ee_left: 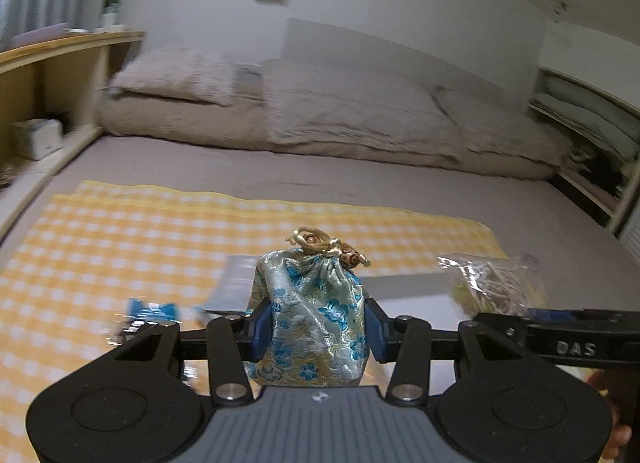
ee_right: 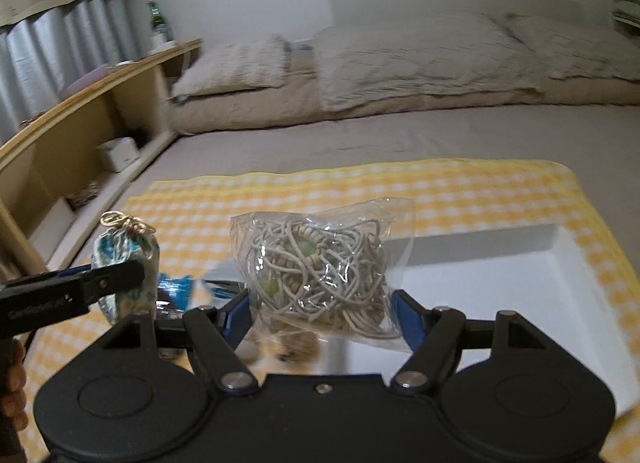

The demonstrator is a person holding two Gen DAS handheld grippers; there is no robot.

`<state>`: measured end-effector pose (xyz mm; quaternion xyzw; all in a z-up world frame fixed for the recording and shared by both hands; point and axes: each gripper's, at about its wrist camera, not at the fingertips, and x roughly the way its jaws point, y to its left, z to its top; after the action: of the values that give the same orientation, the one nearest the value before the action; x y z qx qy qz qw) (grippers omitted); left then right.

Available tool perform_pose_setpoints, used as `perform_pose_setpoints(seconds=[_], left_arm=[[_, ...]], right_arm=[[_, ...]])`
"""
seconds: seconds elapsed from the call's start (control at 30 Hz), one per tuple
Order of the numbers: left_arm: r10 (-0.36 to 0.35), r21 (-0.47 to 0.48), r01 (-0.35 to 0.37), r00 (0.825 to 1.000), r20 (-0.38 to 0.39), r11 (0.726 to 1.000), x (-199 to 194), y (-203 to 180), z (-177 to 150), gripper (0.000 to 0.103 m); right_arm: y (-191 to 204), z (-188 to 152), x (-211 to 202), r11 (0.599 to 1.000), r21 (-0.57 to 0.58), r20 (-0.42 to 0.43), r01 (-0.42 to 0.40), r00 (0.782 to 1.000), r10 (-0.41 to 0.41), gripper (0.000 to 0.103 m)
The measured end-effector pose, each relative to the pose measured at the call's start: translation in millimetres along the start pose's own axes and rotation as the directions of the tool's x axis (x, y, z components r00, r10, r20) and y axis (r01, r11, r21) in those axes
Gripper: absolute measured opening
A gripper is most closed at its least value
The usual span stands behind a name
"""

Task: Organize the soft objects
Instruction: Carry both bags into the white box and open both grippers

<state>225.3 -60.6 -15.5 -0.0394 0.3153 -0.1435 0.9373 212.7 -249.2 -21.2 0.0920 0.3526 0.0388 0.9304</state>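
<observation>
The left gripper (ee_left: 318,327) is holding a pouch (ee_left: 314,315) between its jaws. The right gripper (ee_right: 322,313) is clamping a bag (ee_right: 320,267) of cord between its jaws.

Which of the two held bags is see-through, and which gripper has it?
The clear plastic bag of tangled grey cord, held by the right gripper. The left gripper holds an opaque blue floral drawstring pouch, cinched with gold cord.

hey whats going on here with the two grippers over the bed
A person is sorting soft items over a yellow checked cloth spread on a bed. The left gripper has its jaws shut on a blue floral brocade drawstring pouch, held up off the cloth. The right gripper holds a clear plastic bag of tangled grey cord above a white tray.
</observation>
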Motion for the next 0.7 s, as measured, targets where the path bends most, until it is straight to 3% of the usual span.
perform_pose_setpoints(seconds=[0.33,0.7], left_arm=[[-0.128,0.034,0.131,0.989,-0.078,0.991,28.6,-63.5,-13.2,0.048],[-0.215,-0.136,0.189,0.951,-0.222,0.973,76.2,-91.2,-42.9,0.048]], right_arm=[[-58.2,-20.0,-12.5,0.995,0.046,-0.033,0.084,0.996,-0.082,0.074],[-91.9,-33.0,-6.6,0.991,0.060,-0.123,0.119,0.986,-0.111,0.074]])
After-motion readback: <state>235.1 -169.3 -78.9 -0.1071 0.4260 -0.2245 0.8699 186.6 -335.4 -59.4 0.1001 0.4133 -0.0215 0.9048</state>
